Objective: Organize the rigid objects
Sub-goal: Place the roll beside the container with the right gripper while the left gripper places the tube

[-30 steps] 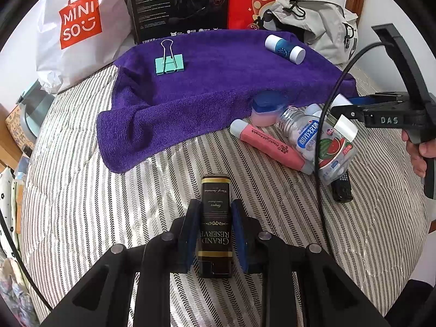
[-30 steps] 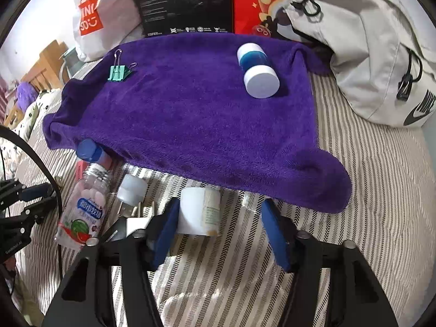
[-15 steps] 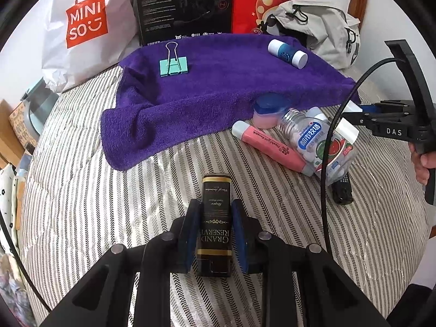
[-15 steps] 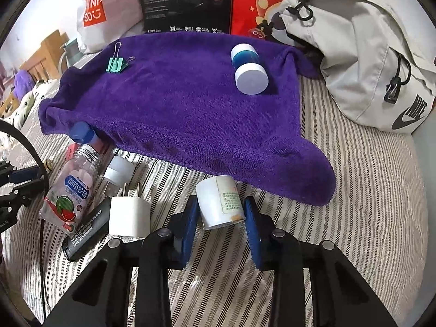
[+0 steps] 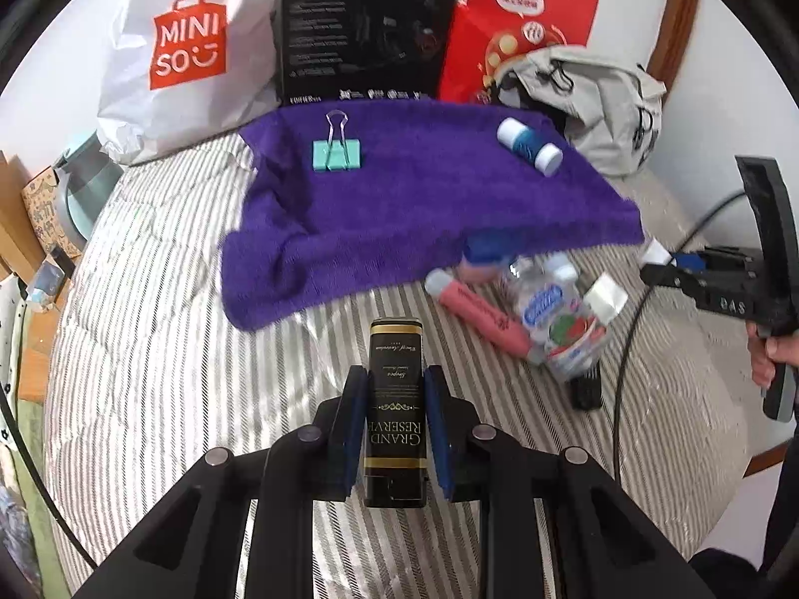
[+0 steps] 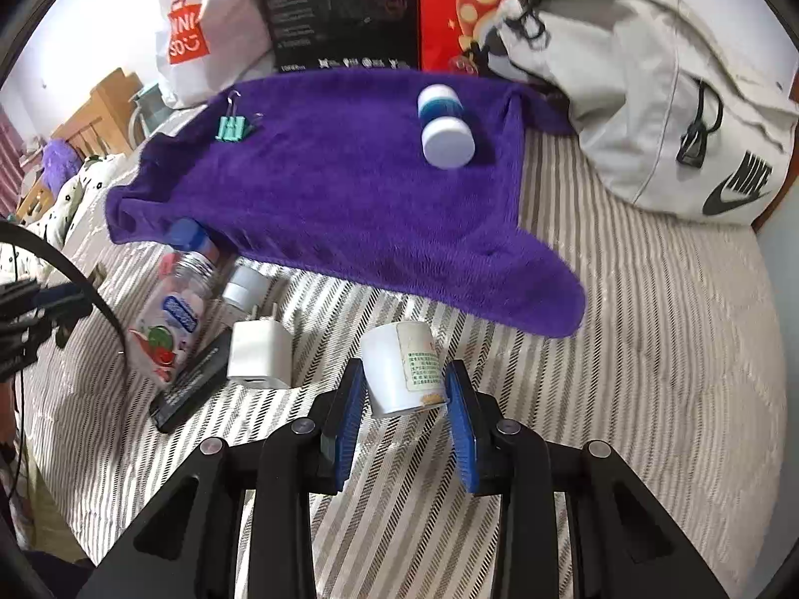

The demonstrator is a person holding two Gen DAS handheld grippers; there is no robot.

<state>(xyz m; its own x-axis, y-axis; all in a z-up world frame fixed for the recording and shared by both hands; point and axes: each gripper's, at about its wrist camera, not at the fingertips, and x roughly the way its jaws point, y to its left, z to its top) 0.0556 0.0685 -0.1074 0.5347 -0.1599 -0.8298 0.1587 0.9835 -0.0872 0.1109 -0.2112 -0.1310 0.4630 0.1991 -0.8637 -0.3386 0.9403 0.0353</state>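
Your left gripper (image 5: 394, 417) pinches the black tin (image 5: 396, 414) at lower centre; your right gripper (image 6: 405, 392) clamps the white bottle (image 6: 402, 369). Only the clip (image 5: 337, 154) and blue bottle (image 5: 529, 146) lie on the purple towel (image 5: 424, 209) above; the cluster (image 5: 539, 314) at right remains.

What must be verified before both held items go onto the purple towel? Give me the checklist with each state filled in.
1. Left gripper shut on the black tin: ok, both pads against its sides.
2. Right gripper shut on the white bottle: cannot tell; the bottle sits tilted between the pads and contact is unclear.
3. Free space on the purple towel: ok, a wide bare middle.
4. Things already on the towel lie apart: ok, green binder clip far from the blue-and-white bottle.
5. Cable clear of the left gripper's path: cannot tell.
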